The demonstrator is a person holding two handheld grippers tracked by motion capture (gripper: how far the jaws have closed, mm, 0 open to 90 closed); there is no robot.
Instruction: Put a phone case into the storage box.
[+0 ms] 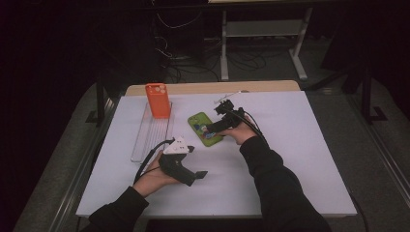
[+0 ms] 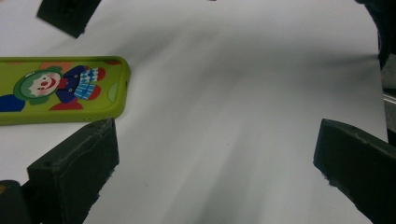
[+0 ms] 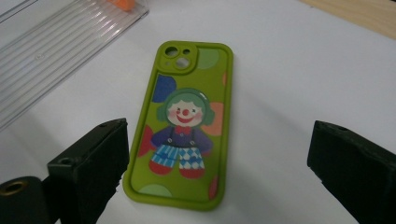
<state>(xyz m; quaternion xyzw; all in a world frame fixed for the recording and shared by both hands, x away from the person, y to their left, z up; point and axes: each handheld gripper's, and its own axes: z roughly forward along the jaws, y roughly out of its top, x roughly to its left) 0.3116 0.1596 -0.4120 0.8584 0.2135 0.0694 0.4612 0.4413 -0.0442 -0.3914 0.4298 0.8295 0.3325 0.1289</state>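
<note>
White sheeting covers the table in front of you, with a strip of bare wood at its far edge and a dark room full of cables and desk legs beyond. Near the middle lies a green phone case printed with a clown, flat on the sheet with the picture facing up. Your right gripper hangs just over its near end, jaws spread wide; in the right gripper view the case sits between them, close to one jaw, touching neither. Your left gripper is held nearer to you, released too, with only bare sheet between its jaws and the case off to one side. Left of the case, a clear ribbed tray carries an orange phone case standing upright at its far end.
</note>
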